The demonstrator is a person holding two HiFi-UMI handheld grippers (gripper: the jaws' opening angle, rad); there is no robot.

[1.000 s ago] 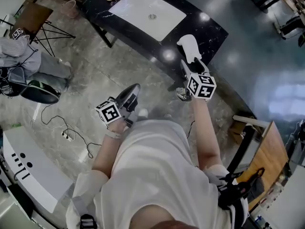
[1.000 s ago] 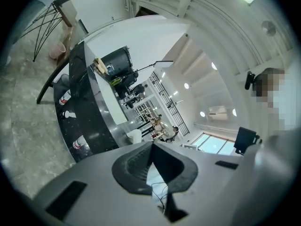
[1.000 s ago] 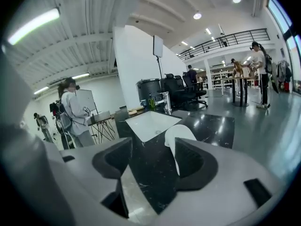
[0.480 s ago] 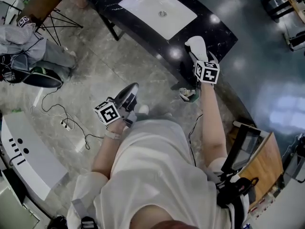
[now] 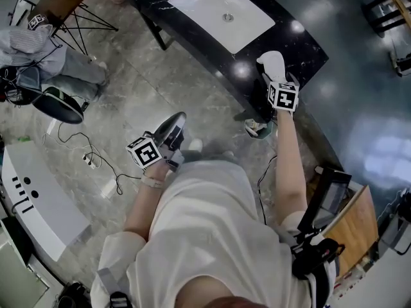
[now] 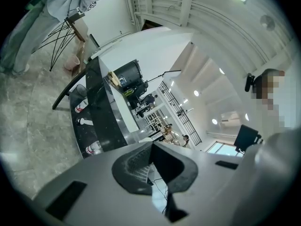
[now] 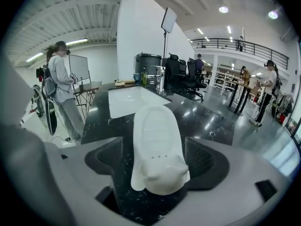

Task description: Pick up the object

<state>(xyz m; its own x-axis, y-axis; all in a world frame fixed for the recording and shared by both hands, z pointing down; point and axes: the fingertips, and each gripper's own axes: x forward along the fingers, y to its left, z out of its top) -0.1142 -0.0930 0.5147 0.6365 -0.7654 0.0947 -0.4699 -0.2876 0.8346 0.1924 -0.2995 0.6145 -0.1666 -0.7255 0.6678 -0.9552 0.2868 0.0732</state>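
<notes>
The object is a white, scoop-shaped piece (image 5: 271, 63) lying on the near right end of the black marble table (image 5: 192, 27). My right gripper (image 5: 272, 76) reaches over it from the table edge. In the right gripper view the white piece (image 7: 157, 140) lies between the two dark pads (image 7: 207, 161) with a gap on each side. The right gripper (image 7: 156, 160) has its jaws opening. My left gripper (image 5: 174, 128) hangs low by the person's waist over the floor. In its own view the left gripper (image 6: 151, 166) has its pads together with nothing in them.
A white inlaid panel (image 5: 225, 15) with a drain lies in the tabletop beyond the object. A person in grey (image 5: 38, 50) sits at the upper left beside a black stool (image 5: 58, 104). Cables (image 5: 90, 162) trail on the floor near a white cabinet (image 5: 32, 197).
My right gripper has moved forward and lower over the table end, closer round the white piece. The left gripper has stayed by the waist.
</notes>
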